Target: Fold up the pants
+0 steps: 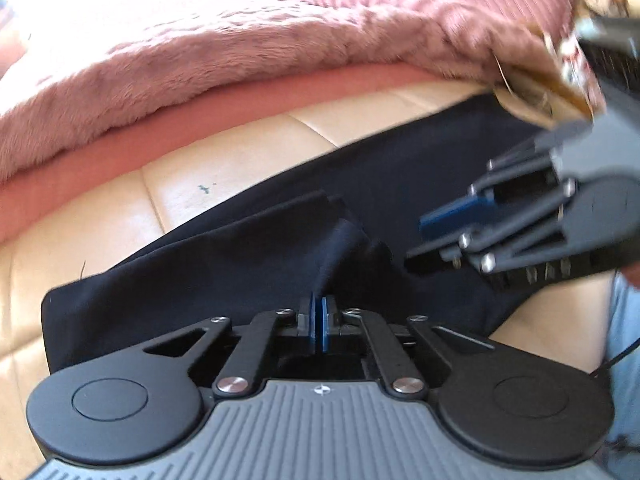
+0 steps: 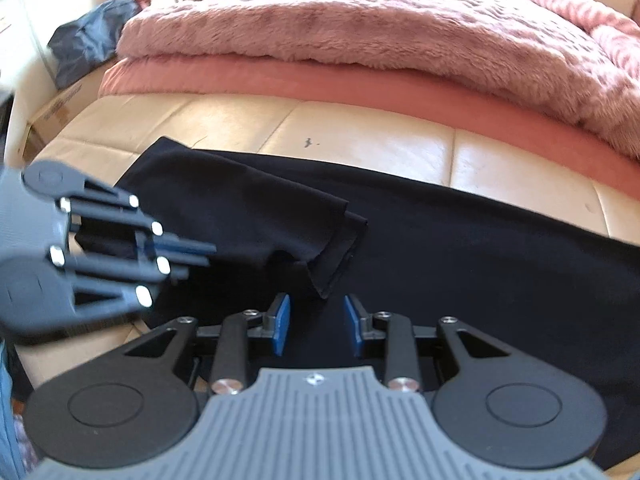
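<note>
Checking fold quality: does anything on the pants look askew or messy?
Yes. The folded-over pant leg end lies slanted and bunched across the pants, its hem layers splayed rather than aligned. The left gripper pinches it.

Close wrist views, shared pants (image 1: pixel 420 168)

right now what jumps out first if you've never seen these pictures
The dark pants stretch across the cream cushion, one end folded back over the rest. The left tool is shut on a raised fold of them, while the right tool hangs open above the cloth. Behind lies a fluffy pink blanket.
</note>
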### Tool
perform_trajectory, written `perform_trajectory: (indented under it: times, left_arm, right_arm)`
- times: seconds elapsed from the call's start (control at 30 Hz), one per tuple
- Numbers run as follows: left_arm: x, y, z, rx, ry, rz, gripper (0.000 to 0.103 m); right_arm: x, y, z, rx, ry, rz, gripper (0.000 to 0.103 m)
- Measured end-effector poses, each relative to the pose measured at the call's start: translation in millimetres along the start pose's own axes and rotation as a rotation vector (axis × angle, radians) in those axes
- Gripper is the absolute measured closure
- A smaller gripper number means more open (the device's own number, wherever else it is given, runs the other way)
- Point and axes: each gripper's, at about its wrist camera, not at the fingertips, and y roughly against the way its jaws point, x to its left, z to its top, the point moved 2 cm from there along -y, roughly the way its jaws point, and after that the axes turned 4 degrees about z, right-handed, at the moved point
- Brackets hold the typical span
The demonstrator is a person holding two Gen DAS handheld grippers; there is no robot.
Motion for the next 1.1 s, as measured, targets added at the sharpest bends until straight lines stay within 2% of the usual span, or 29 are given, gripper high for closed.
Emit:
perform_trajectory:
  times: [0.1, 0.17, 0.33, 0.4, 0.47, 0.6, 0.73, 0.8, 0.97, 1.1]
  left_arm:
    - [9, 1, 5, 0.006, 0.052, -0.020, 0.101]
    - [15, 2, 8, 0.003, 0.080, 0.007, 0.101]
    - [31, 10, 17, -0.021, 0.148, 0.016, 0.101]
    - [38, 12, 21, -0.022, 0.158, 0.016, 0.101]
    - [42, 14, 25, -0.023, 0.172, 0.003, 0.101]
    - [49, 17, 31, -0.028, 0.193, -0.036, 0.101]
    - [47, 17, 33, -0.022, 0.187, -0.060, 0.101]
    - [44, 14, 32, -0.015, 0.180, -0.066, 0.101]
    - [32, 8, 27, 0.005, 0.152, -0.076, 0.102]
    - [16, -1, 18, 0.027, 0.095, -0.077, 0.102]
  right_arm:
    - [2, -1, 4, 0.016, 0.045, 0.010, 0.076]
    - [4, -3, 7, 0.026, 0.071, 0.014, 0.076]
    - [5, -12, 24, 0.027, 0.109, 0.037, 0.076]
    - [4, -18, 36, 0.013, 0.103, 0.036, 0.080]
    - [2, -25, 46, 0.006, 0.071, 0.046, 0.093]
    - [3, -44, 45, 0.070, 0.054, 0.051, 0.099]
    - [16, -37, 16, 0.168, 0.095, 0.123, 0.100]
    - [19, -28, 2, 0.188, 0.102, 0.130, 0.100]
    - [14, -11, 6, 0.112, 0.055, 0.101, 0.100]
    - [7, -20, 6, 0.126, 0.026, 0.022, 0.100]
